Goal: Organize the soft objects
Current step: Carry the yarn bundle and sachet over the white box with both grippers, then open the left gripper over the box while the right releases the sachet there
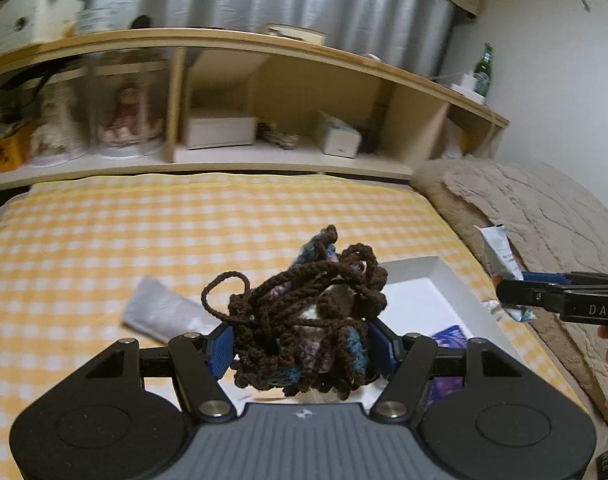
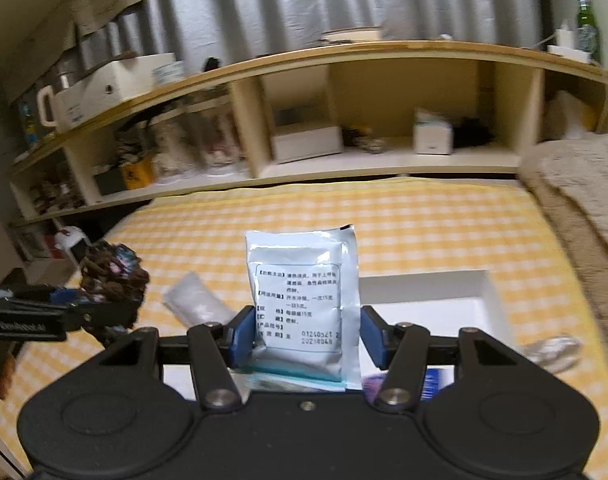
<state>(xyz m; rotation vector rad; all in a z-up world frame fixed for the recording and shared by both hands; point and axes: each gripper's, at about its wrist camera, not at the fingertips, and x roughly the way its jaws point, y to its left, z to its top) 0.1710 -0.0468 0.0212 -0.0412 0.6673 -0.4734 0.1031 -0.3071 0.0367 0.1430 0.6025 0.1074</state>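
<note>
Left wrist view shows the left hand-held gripper [image 1: 301, 344] clamped on a tangled brown crochet bundle [image 1: 308, 316] with teal and lilac patches, its blue pads [image 1: 222, 350] pressing in on both sides. The bundle is lifted clear of the bed [image 1: 103, 232], which is covered in a yellow and white checked sheet. Behind the bundle lies a grey soft pouch [image 1: 159, 312] flat on the sheet, and to the right sits an open white box [image 1: 436, 292] with a purple-blue item [image 1: 450, 338] inside it. A beige fuzzy blanket [image 1: 536, 216] runs along the right side of the bed. At the right edge the right hand-held gripper [image 1: 508, 298] comes in sideways, carrying a pale blue sachet [image 1: 500, 250].

From the right wrist view, that right gripper [image 2: 304, 336] has its pads [image 2: 239, 334] closed on the lower part of the same sachet [image 2: 304, 288], which stands upright with printed text facing the camera. The white box [image 2: 432, 300] lies just behind and to the right of it, and a crumpled silvery wrapper [image 2: 552, 350] rests on the sheet beside the box's right wall. The grey pouch [image 2: 195, 300] lies to the left of the sachet. Farther left, the left gripper [image 2: 69, 300] holds the crochet bundle [image 2: 113, 274] above the bed's [image 2: 424, 220] edge. A wooden headboard shelf [image 2: 344, 52] spans the back, holding white boxes, a green bottle [image 2: 586, 24] and blurred ornaments.
</note>
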